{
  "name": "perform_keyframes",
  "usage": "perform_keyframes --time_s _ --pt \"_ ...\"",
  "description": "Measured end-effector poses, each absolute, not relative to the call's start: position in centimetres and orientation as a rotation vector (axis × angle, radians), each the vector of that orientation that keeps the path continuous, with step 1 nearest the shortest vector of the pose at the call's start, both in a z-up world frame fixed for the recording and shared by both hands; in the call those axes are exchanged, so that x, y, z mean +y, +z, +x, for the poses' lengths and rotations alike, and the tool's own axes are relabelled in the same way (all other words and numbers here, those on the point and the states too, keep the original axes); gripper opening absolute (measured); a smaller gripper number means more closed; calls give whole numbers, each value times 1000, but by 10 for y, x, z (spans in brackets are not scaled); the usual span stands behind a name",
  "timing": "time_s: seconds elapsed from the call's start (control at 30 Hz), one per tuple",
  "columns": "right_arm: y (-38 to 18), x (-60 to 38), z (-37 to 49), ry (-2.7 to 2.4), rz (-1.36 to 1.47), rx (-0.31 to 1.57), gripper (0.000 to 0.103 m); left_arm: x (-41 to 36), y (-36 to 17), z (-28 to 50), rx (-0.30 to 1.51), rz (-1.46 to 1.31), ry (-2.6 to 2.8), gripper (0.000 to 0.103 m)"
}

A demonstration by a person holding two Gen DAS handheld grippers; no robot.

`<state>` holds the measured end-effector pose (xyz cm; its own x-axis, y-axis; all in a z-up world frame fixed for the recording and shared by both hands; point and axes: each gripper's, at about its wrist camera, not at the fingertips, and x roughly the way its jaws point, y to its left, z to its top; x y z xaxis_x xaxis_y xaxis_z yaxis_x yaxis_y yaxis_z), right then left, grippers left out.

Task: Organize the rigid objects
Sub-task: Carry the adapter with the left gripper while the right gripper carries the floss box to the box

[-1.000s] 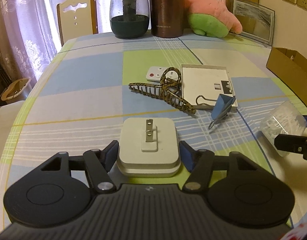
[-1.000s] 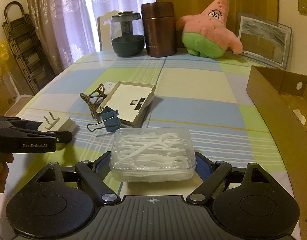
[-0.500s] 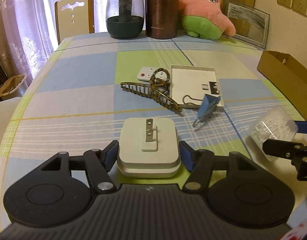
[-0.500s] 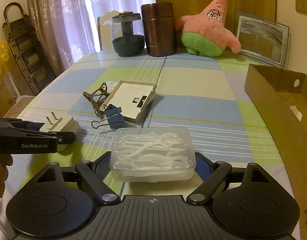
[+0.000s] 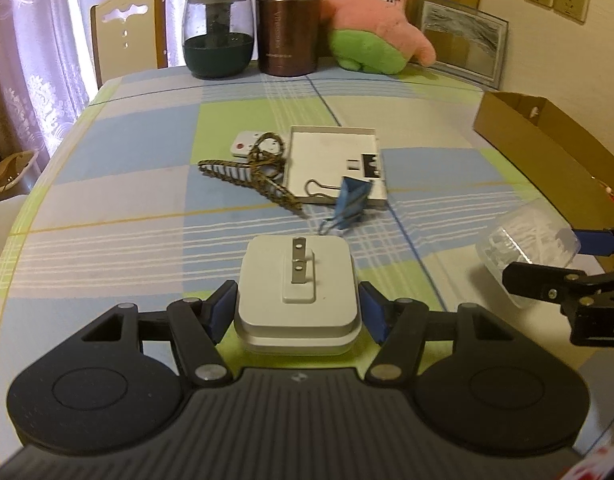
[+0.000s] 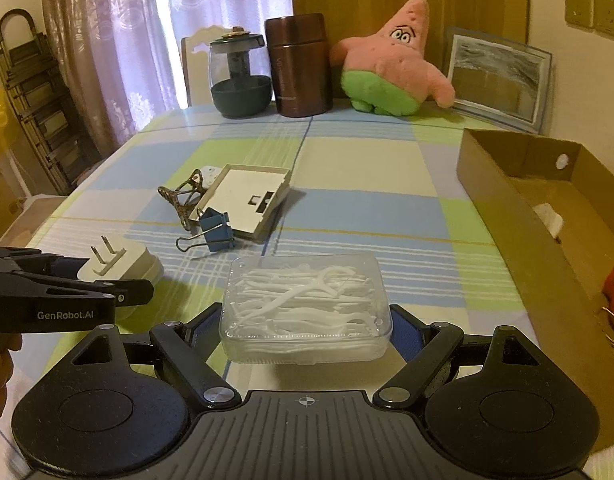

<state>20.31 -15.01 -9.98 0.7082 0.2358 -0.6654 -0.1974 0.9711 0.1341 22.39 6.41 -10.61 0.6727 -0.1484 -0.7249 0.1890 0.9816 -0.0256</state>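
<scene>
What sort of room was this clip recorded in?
Most likely a dining room in a home. A table with a checked cloth has a dining chair at its far end, a plush starfish sits on it, and lace curtains cover the window.

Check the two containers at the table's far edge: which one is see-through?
The dark-green-based jar, left of the brown canister. Its upper body is clear glass showing an inner column; the canister is opaque metal.

Checked tablecloth (image 5: 139, 168) (blue, green, white), pink starfish plush (image 5: 377, 20).
</scene>
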Motion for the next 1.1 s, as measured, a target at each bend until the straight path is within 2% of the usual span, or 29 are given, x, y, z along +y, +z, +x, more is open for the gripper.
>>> perform_keyframes --time_s 1.1 --pt "-39 -200 141 155 92 697 82 6 -52 152 793 44 -221 60"
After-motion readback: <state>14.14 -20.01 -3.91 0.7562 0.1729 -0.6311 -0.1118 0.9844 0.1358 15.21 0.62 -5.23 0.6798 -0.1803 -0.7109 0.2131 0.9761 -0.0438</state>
